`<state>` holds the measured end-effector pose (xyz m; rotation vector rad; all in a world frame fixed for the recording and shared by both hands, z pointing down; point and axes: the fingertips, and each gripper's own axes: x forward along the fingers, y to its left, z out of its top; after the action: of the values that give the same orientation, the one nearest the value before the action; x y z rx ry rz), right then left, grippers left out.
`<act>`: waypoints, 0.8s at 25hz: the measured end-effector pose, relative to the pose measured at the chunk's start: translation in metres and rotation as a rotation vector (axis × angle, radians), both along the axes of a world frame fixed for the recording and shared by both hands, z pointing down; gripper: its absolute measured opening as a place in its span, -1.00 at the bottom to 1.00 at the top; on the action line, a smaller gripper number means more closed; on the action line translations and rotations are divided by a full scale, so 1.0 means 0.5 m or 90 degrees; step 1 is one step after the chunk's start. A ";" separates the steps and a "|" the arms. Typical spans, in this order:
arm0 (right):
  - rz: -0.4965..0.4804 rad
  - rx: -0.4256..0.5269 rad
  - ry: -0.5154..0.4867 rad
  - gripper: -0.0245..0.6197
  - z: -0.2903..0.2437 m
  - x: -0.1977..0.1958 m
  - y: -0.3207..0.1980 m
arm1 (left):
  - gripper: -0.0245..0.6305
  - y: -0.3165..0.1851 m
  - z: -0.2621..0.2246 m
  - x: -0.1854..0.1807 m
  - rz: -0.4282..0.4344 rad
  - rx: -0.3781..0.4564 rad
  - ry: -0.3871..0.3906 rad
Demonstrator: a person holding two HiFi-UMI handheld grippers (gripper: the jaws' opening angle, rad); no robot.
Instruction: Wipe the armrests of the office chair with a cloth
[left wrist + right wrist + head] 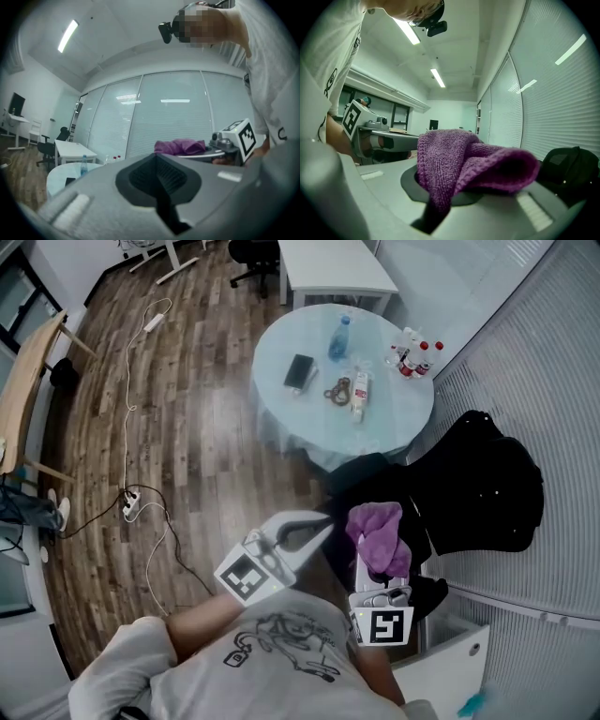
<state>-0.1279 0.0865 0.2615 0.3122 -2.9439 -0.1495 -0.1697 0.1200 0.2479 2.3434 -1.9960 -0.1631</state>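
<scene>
- Purple cloth is bunched up and clamped in the right gripper. The right gripper view shows the jaws pinched tight on it, with loose folds flopping over the top.
- Left gripper has its jaws pressed together with nothing between them. It sits just left of the right gripper, tips angled toward the cloth.
- Black office chair is ahead and to the right of both grippers, next to the slatted blind wall.
- The armrest cannot be made out, and it cannot be told whether the cloth touches the chair.
- Round glass table stands beyond the grippers, with a clear bottle and a dark phone on top.
- Wood floor is at left, with a white cable trailing across it.
</scene>
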 end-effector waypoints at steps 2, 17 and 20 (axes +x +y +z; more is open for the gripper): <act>0.002 0.000 0.002 -0.82 0.002 -0.028 -0.006 | -0.92 -0.005 0.008 -0.026 0.001 -0.009 0.004; 0.006 -0.018 0.037 -0.82 0.051 -0.122 -0.042 | -0.92 -0.044 0.046 -0.113 0.010 -0.028 0.027; 0.001 -0.019 0.042 -0.82 0.061 -0.121 -0.052 | -0.92 -0.054 0.054 -0.112 0.006 -0.031 0.024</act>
<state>-0.1886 0.0605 0.2918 0.2992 -2.8779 -0.1132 -0.2257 0.0928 0.2749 2.3027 -1.9488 -0.1562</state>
